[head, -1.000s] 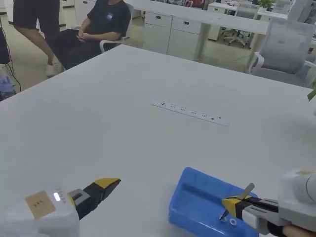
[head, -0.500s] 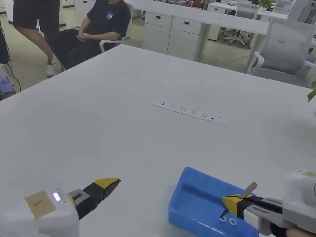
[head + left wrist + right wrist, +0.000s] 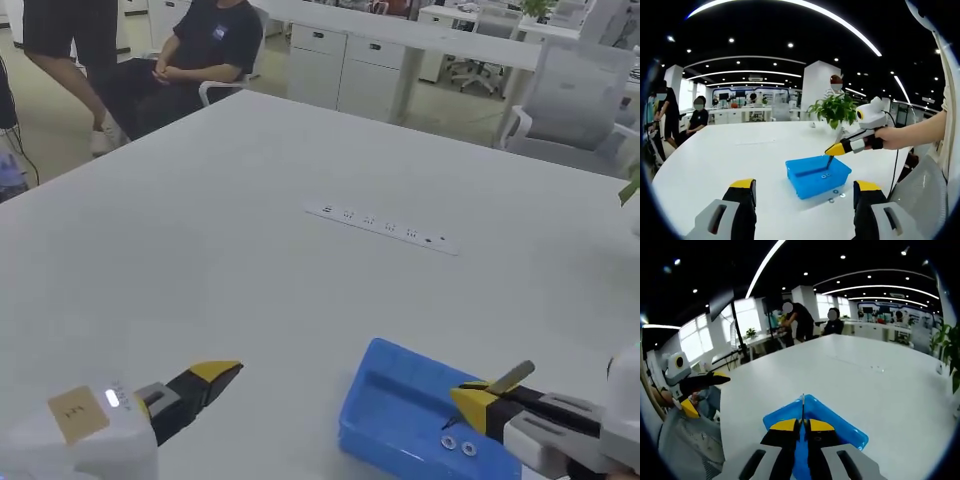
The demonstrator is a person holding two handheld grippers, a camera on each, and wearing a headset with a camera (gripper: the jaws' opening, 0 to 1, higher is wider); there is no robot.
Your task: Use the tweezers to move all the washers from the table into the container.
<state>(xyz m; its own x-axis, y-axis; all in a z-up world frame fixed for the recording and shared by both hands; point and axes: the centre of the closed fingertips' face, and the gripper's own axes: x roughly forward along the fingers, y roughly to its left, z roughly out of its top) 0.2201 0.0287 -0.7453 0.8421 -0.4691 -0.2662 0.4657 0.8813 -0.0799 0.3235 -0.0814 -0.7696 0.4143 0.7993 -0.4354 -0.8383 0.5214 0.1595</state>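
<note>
**Washers in the container, more beside it**

Two washers lay on the floor of the blue container, which sat on the white tabletop. In the left gripper view, a few loose washers rested on the tabletop just beside the container's outer wall. The right gripper had its jaws pressed together on the tweezers. The tweezers slanted down into the container, tips close over the two washers; contact could not be made out. The left gripper hung over the tabletop, well apart from the container, jaws spread wide with nothing between them. A power strip lay farther back on the tabletop. A person sat beyond its far edge.
</note>
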